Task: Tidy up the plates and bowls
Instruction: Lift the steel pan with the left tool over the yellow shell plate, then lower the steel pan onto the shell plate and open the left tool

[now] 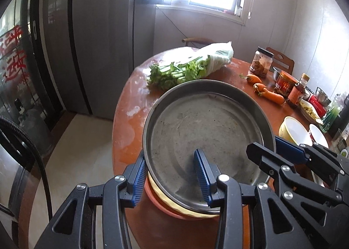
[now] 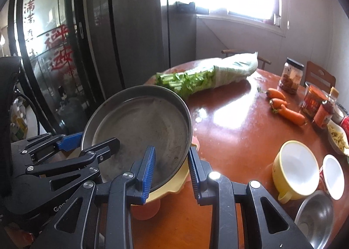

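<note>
A steel plate (image 1: 207,127) (image 2: 139,131) lies on top of a yellow plate (image 1: 174,202) (image 2: 168,185), which lies on an orange plate (image 1: 157,201) (image 2: 146,207) at the near edge of the round table (image 2: 235,131). My left gripper (image 1: 172,172) straddles the steel plate's near left rim, one finger outside and one inside, with a gap showing. My right gripper (image 2: 172,170) straddles its near right rim the same way, jaws apart. A yellow bowl (image 2: 296,168), a small white bowl (image 2: 333,176) and a steel bowl (image 2: 314,218) stand at the right.
Bagged greens (image 2: 207,77) lie at the table's far side. Carrots (image 2: 285,107), jars (image 2: 292,75) and sauce bottles (image 2: 325,114) stand at the far right, with a dish of food (image 2: 337,138). A fridge (image 2: 135,31) and a glass door (image 2: 48,53) stand left.
</note>
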`<state>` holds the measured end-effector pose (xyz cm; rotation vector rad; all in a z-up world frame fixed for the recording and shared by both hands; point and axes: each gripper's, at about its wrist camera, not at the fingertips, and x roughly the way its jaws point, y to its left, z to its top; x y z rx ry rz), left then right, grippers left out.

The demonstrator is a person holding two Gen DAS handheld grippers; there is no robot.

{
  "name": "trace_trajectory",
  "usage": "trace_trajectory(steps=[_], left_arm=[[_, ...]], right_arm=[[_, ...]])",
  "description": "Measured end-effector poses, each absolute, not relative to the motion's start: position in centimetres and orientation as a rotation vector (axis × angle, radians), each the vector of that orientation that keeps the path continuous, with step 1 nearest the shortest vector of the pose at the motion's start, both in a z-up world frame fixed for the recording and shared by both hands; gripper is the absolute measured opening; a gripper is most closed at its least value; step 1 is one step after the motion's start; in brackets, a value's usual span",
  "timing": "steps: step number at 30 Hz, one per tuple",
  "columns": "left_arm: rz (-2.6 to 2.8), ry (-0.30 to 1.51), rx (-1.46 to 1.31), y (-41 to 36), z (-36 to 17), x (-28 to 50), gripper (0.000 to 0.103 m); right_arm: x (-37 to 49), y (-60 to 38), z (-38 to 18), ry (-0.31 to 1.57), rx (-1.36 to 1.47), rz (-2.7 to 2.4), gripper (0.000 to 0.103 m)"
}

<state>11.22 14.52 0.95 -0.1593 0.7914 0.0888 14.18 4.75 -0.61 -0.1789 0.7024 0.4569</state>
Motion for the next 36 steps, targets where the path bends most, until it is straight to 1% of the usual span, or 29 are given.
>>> trace_trajectory(steps=[17, 28, 36], left_arm=[[0.076, 0.853, -0.152, 15.0, -1.3, 12.5, 0.043], [0.076, 0.871, -0.143, 14.9, -2.0, 13.0, 0.045], [0.073, 0.880, -0.125, 14.7, -2.1, 13.1, 0.049]], right_arm=[[14.9, 5.3, -2.6, 0.780, -0.196, 0.425, 0.032], [14.6, 5.2, -2.8, 0.788, -0.197, 0.412, 0.033], [14.4, 4.9, -2.8, 0.795, -0.177, 0.404, 0.033]])
